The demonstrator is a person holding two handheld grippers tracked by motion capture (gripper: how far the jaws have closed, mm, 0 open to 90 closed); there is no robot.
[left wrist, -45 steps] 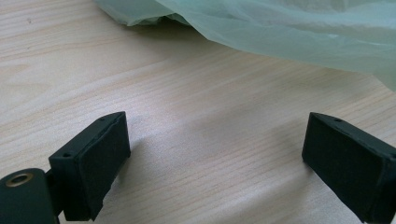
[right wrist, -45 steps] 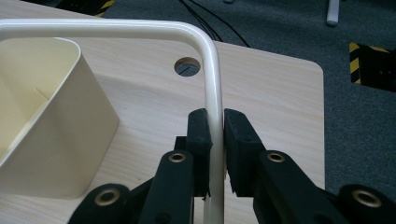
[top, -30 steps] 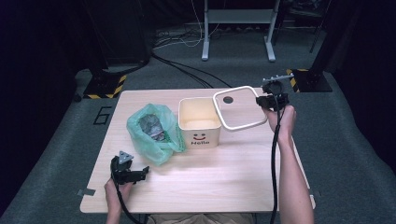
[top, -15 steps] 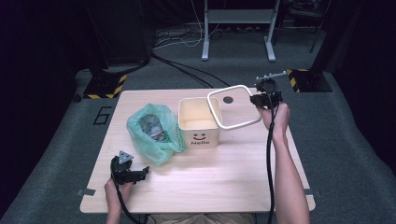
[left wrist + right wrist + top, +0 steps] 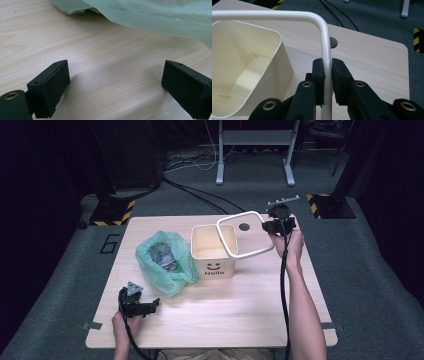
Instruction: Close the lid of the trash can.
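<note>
A cream bin (image 5: 212,252) printed with a smile and "Hello" stands in the middle of the table, empty inside (image 5: 242,72). My right gripper (image 5: 272,226) is shut on a white square rim frame (image 5: 245,236), held tilted in the air over the bin's right side. In the right gripper view the pads clamp the frame's bar (image 5: 326,50). A green plastic bag (image 5: 162,262) with dark contents lies left of the bin. My left gripper (image 5: 150,306) rests on the table near the front left, open, jaws wide apart over bare wood, with the bag's edge (image 5: 150,15) just beyond.
The wooden table (image 5: 215,320) has a round cable hole (image 5: 244,226) behind the frame. Dark carpet surrounds it, with cables, a metal stand (image 5: 255,150) and yellow-black striped floor plates (image 5: 112,212) at the back.
My right gripper has lifted the white frame off the table and swung it left, so it now hangs tilted over the bin's right edge. The left gripper has not moved.
</note>
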